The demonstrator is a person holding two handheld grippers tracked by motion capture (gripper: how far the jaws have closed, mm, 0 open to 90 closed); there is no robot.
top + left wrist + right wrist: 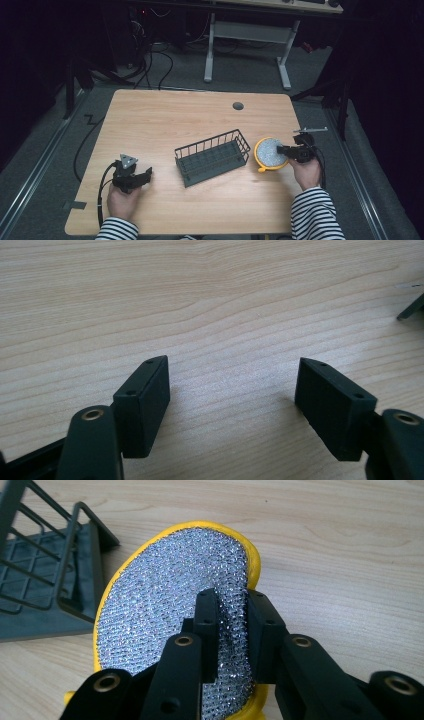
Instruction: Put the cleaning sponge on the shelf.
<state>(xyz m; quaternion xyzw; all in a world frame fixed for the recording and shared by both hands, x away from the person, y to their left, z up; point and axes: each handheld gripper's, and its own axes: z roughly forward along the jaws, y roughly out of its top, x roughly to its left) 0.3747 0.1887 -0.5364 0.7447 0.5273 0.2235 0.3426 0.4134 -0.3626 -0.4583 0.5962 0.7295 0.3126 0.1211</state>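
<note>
Two grippers are ours: our right gripper [231,605] is clenched on the edge of the yellow-rimmed silver scrubber [170,595], tilted just right of the wire basket [212,156]. Our left gripper [232,390] rests with jaws spread and nothing between them, well left of that basket, on the wooden table [165,115].

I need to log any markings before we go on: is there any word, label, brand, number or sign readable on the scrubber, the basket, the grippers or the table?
None can be read.
Round silver-and-yellow scrubber, clamped in the right gripper: no print visible.
Dark wire basket: no label visible.
Left gripper, jaws open over the table: plain black pads, bare wood grain.
</note>
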